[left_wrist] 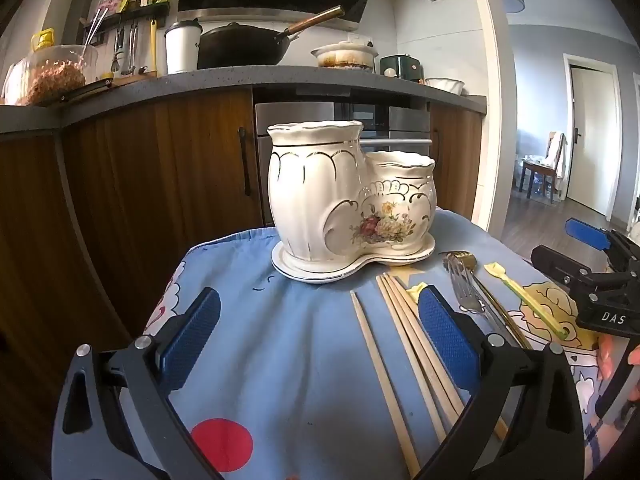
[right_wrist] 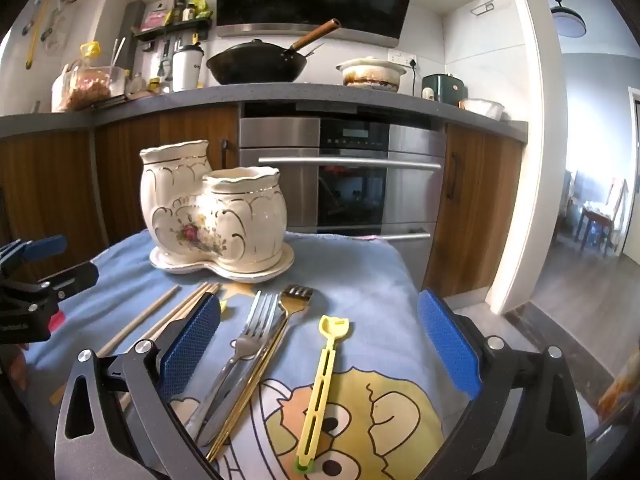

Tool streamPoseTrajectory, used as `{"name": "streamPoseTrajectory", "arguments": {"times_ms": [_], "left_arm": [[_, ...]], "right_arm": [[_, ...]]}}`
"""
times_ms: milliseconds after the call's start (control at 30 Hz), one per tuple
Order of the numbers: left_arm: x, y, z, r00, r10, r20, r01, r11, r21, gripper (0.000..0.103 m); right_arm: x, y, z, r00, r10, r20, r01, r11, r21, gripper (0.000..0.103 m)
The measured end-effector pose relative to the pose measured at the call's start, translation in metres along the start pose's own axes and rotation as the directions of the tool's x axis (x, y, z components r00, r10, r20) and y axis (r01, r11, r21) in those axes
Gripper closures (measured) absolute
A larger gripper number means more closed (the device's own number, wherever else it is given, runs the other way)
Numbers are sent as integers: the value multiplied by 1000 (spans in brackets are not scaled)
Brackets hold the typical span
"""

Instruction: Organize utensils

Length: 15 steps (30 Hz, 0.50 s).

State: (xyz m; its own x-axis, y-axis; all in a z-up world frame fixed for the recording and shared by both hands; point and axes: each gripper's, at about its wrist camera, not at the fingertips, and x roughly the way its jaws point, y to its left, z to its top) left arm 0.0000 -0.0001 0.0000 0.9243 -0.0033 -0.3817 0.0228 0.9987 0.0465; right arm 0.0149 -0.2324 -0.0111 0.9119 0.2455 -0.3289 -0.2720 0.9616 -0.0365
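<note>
Nothing picked up yet, both grippers hanging over the utensils with jaws spread wide and empty.

So this looks like the very start: the ceramic holder (left_wrist: 344, 200), a two-pot thing on its own saucer, sits at the far end of the blue cloth (left_wrist: 280, 340) and looks empty from here. The chopsticks (left_wrist: 404, 344) lie loose under the left gripper (left_wrist: 320, 340). The silver fork (right_wrist: 244, 344), gold fork (right_wrist: 280, 320) and yellow plastic pick (right_wrist: 320, 392) lie under the right gripper (right_wrist: 320, 344). My guess is the next move is dropping over one piece, closing on its handle, then tipping it upright into a pot. Flat thin stuff on soft cloth, could be fiddly. Only readable writing is "DAS" on the right gripper's body, seen from the left camera.
</note>
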Motion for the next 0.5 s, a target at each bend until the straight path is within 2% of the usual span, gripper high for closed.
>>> {"name": "streamPoseTrajectory", "arguments": {"times_ms": [500], "left_arm": [[2, 2, -6, 1000, 2, -11, -2, 1000, -5, 5]], "right_arm": [[1, 0, 0, 1000, 0, -4, 0, 1000, 2, 5]]}}
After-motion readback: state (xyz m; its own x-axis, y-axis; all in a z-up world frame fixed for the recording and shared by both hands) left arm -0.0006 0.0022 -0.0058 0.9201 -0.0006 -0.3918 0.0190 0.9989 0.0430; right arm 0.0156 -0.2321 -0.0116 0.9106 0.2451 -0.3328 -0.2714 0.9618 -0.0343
